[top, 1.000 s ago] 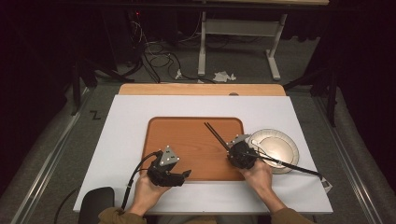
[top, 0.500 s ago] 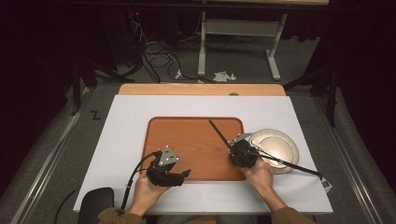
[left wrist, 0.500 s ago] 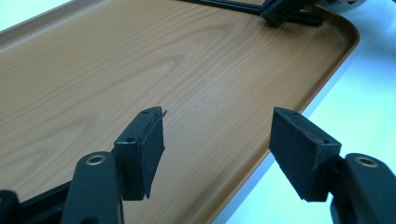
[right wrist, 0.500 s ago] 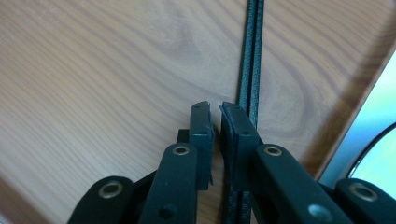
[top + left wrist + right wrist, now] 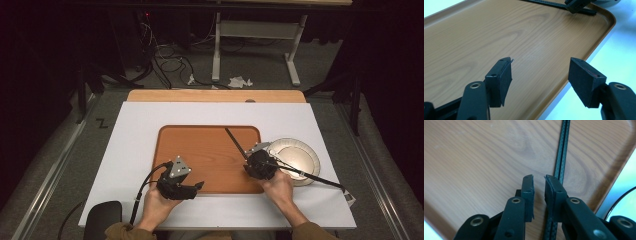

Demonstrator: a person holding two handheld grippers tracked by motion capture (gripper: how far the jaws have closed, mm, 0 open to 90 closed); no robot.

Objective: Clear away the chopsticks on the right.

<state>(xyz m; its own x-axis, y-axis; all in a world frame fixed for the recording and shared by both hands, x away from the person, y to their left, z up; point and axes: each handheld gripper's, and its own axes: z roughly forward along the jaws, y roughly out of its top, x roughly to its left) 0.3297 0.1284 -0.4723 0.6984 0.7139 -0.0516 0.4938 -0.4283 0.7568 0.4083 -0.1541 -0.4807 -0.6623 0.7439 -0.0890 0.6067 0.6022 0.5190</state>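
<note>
Currently watching the pair of thin black carbon-look sticks (image 5: 562,150). They lie flat on the brown wood-grain tray with rounded corners (image 5: 200,150), toward its right side, running up and away from the right gripper (image 5: 539,180).

Right gripper: jaws drawn in to a narrow slit, with nothing between the pads. The sticks pass just beside and under the right-hand jaw, not inside the gap, so I read this as no grip on them.

Left gripper (image 5: 540,67): jaws spread wide, empty, hanging low over the near edge of the tray, well apart from the sticks.

Round pale plate (image 5: 300,160) sits on the white table surface (image 5: 135,140), just beside the tray's right edge. I see nothing on it.

My judgement: the sticks are down on the tray and neither gripper has them. If the tray is their place, the job looks about done, with only backing the right hand off left. If they go to the plate, the pick-up remains.
</note>
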